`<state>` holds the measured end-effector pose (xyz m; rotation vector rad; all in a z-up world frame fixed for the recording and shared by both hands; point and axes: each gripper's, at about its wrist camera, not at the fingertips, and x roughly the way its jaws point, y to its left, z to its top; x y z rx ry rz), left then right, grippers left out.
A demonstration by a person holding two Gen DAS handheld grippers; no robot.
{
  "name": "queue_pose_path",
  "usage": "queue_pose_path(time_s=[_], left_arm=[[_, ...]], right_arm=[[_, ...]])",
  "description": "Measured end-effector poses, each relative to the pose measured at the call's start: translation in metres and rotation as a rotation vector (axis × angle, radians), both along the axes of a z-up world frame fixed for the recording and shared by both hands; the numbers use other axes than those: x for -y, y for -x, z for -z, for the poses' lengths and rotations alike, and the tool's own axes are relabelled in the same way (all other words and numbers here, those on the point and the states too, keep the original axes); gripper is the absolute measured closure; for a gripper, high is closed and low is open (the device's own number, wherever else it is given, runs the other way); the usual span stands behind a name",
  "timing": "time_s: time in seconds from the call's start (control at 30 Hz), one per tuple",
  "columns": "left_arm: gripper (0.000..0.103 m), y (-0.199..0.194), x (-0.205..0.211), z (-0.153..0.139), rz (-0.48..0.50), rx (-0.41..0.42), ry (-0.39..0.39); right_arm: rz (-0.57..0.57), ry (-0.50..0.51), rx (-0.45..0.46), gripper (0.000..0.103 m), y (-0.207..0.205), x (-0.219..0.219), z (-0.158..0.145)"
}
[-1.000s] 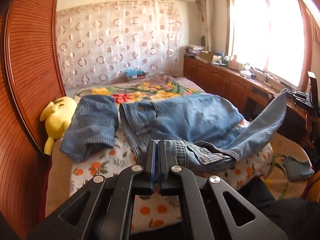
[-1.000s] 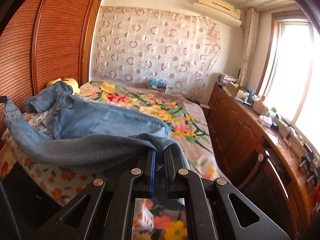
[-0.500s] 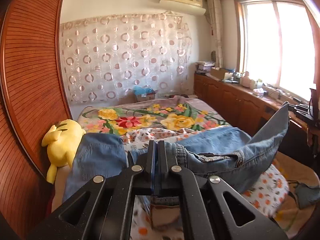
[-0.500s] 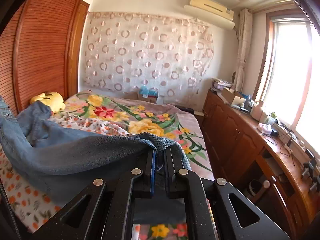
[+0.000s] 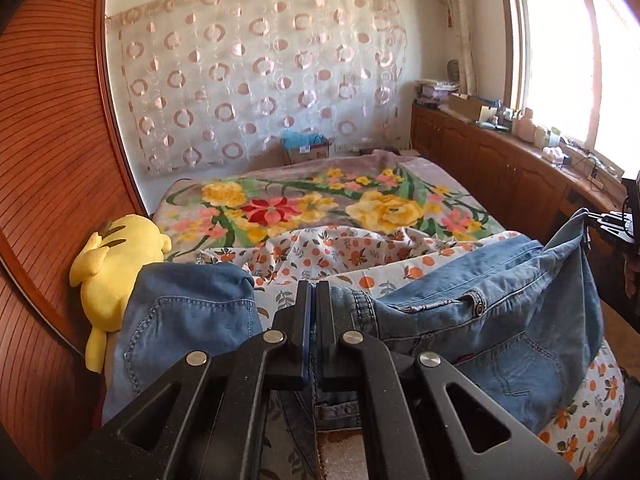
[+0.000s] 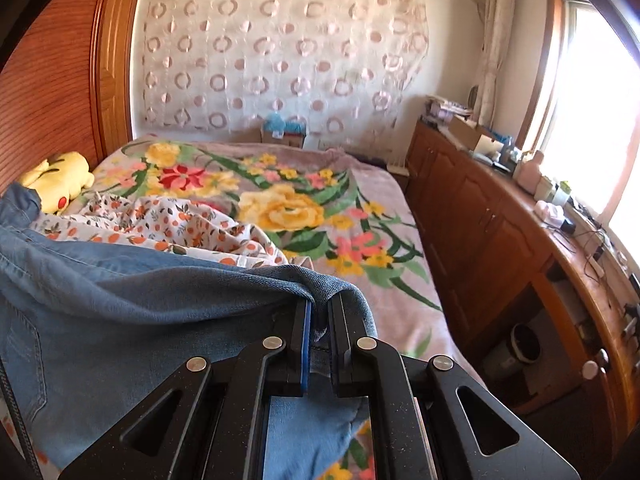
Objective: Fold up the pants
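Blue denim pants [image 5: 500, 304]; yellow plush [image 5: 116, 264]; floral blanket [image 6: 320, 200]; orange-print sheet [image 5: 360, 248].

Item: pants [image 5: 492, 320], one pair, light-blue denim with contrast stitching. I am seeing the waistband end with its metal button and a stitched pocket hanging in folds toward the right in my left view. In my right view the same pants [image 6: 132, 308] are spreading leftward as a broad slack sheet, an edge bunching up at the front. The cloth is draping over the near part of the bed, raised along its front edge, not lying flat.
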<state>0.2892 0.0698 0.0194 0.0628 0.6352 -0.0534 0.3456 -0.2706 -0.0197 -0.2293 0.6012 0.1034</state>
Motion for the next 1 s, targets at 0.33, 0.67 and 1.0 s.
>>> queue_pose_path(time_s=[0.33, 0.67, 1.0], left_arm=[[0.101, -0.051, -0.008, 0.034, -0.005, -0.091, -0.033], [0.095, -0.047, -0.021, 0.032, -0.046, -0.078, 0.031], [0.055, -0.007, 0.015, 0.018, 0.076, -0.023, 0.027]], right_arm=[[-0.011, 0.054, -0.104, 0.096, -0.057, -0.011, 0.021], [0.015, -0.020, -0.144, 0.091, -0.064, -0.003, 0.019], [0.000, -0.095, -0.086, 0.073, -0.017, -0.005, 0.008]])
